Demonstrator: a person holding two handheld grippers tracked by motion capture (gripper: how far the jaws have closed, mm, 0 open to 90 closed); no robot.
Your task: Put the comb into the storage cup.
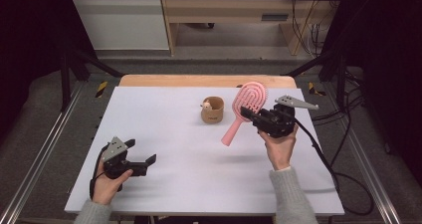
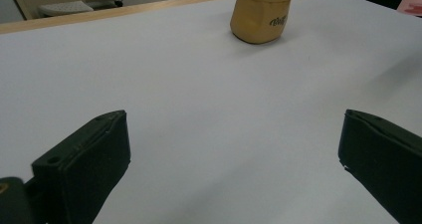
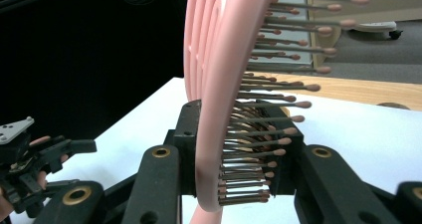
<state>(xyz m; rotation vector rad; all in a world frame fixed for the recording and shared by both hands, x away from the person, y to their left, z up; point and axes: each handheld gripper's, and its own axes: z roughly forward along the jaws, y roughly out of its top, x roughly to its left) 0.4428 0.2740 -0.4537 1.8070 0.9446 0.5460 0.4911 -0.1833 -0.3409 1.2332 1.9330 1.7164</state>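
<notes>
A pink hairbrush (image 1: 245,108) is held above the white table (image 1: 164,134) at the right, head up and handle slanting down to the left. My right gripper (image 1: 252,115) is shut on the brush where head meets handle. In the right gripper view the pink hairbrush (image 3: 219,109) stands edge-on between the jaws of the right gripper (image 3: 234,144), bristles pointing right. A small tan cup-shaped holder (image 1: 212,110) sits upright at the table's middle back, just left of the brush; the same tan holder (image 2: 261,12) appears far ahead in the left gripper view. My left gripper (image 1: 142,153) rests open near the front left corner, nothing between its jaws.
A wooden strip (image 1: 199,80) runs along the table's far edge. Dark frame posts and cables (image 1: 338,149) stand at the right of the table. A wooden bench and white cabinet (image 1: 124,20) lie beyond on the floor. Bare white table spans between the two grippers.
</notes>
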